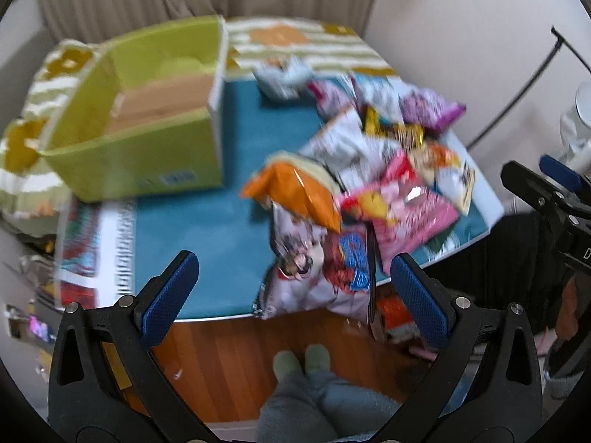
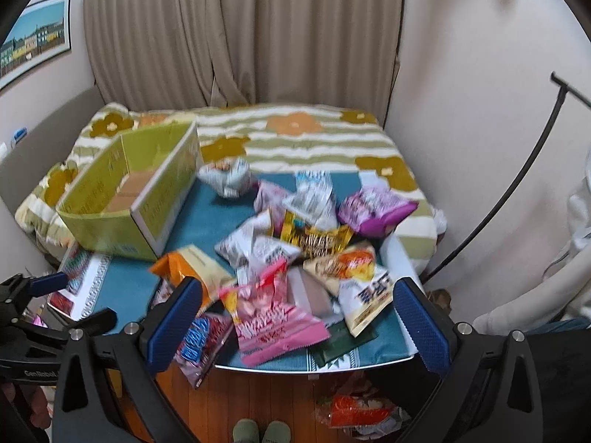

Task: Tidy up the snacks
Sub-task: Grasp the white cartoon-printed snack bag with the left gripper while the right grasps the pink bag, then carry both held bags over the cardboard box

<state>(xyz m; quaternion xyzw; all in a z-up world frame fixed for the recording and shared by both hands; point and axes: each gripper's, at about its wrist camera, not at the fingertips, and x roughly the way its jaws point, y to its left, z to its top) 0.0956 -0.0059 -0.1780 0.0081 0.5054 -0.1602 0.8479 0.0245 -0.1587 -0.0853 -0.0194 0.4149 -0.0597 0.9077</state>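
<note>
— Many snack bags (image 2: 295, 254) lie heaped at the centre and right of the right-wrist frame, on a table (image 2: 192, 229) with a teal top. What stands out in the pile?

— An orange bag (image 1: 295, 192) at the pile's left edge, a pink bag (image 2: 273, 317) near the table's front edge, a purple bag (image 2: 373, 206) toward the back right, and a white bag with blue and red print (image 1: 321, 280) hanging over the front edge. One small pale bag (image 2: 229, 177) sits apart, behind the heap and just beside the box.

— Which box?

— A green cardboard box (image 1: 140, 118), open at the top, in the upper left of the left-wrist frame. Nothing shows inside except its brown floor.

— And the claws?

— Both are released. The left gripper (image 1: 295, 295) has its blue pads spread wide, near the front edge of the table, grasping nothing. The right gripper (image 2: 299, 325) is likewise spread, empty, its pads framing the pink bag without touching it.

— Beyond the table?

— A flowered striped blanket (image 2: 303, 140), beige curtains (image 2: 240, 37), a wooden floor (image 1: 229, 361), and the person's slippered feet (image 1: 303, 361) at the lower centre.
</note>
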